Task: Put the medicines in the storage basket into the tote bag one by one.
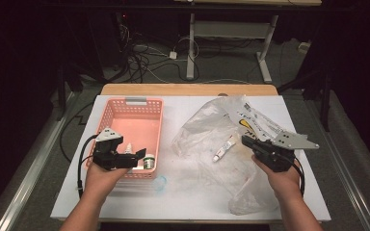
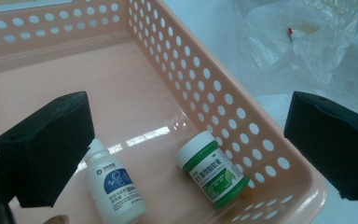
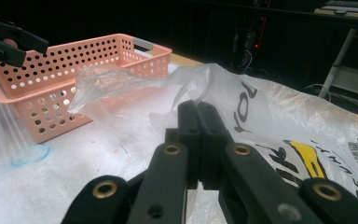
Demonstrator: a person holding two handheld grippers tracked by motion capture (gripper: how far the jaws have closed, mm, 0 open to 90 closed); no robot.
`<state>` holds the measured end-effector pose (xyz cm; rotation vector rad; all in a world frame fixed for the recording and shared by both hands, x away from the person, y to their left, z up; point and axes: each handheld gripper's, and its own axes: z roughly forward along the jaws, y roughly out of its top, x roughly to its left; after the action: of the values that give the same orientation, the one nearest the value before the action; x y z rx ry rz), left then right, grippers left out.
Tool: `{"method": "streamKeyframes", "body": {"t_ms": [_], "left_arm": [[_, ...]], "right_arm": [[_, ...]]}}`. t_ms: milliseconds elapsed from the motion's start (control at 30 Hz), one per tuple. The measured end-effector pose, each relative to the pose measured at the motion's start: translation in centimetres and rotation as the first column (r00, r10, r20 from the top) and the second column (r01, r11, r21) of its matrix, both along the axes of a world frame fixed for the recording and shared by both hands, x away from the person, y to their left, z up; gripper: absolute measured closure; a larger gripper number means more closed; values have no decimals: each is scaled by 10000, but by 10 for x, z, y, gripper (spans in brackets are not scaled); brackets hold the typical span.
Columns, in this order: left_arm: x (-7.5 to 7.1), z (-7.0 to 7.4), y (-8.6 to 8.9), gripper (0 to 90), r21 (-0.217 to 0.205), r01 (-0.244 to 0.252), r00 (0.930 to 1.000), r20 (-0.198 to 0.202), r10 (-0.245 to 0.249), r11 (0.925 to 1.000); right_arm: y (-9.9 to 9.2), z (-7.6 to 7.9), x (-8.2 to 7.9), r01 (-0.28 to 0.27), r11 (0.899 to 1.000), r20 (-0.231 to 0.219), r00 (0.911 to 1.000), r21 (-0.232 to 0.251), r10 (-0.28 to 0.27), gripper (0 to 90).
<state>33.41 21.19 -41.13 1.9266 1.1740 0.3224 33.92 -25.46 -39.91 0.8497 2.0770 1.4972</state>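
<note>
My left gripper (image 2: 186, 154) stood with its jaws wide apart and nothing between them, hovering over the near end of the pink basket (image 2: 223, 93). Directly beneath lay two items on the basket floor: a white bottle with a blue label (image 2: 116, 186) and, just beside it, a white jar with a green label (image 2: 213, 169) close to the perforated side wall; the two were not touching. My right gripper (image 3: 199, 119) was closed, its jaws pressed together on the clear plastic bag (image 3: 270, 116), which lay spread across the white table (image 1: 188, 202) to the right of the basket. A small white tube (image 1: 224, 149) rested inside the bag, near the right gripper's tips. A small clear lid (image 1: 160, 183) sat on the table just by the basket's near corner.
</note>
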Motion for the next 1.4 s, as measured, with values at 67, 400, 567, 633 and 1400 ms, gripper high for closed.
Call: {"method": "streamKeyframes", "body": {"t_ms": [67,400,567,633,1400], "left_arm": [[2,1,-2,9,-23,-4,10000,-62,4,10000],[15,0,-7,67,186,188,9936,-1117,-166,9996],[21,-2,-12,157,649,550,9852,-1655,-436,9964],[25,-2,-15,170,767,660,9789,-1980,-497,9949],[51,-19,-36,313,2102,1720,8755,-4804,-516,9624]], "right_arm": [[0,1,0,21,10000,35,10000,-63,-21,900],[0,2,-1,-7,10000,42,10000,-15,7,900],[0,1,-1,-33,10000,60,10000,-11,33,900],[1,1,-1,-18,10000,53,10000,-33,18,900],[-1,2,-3,-6,10000,170,9999,-96,8,900]]}}
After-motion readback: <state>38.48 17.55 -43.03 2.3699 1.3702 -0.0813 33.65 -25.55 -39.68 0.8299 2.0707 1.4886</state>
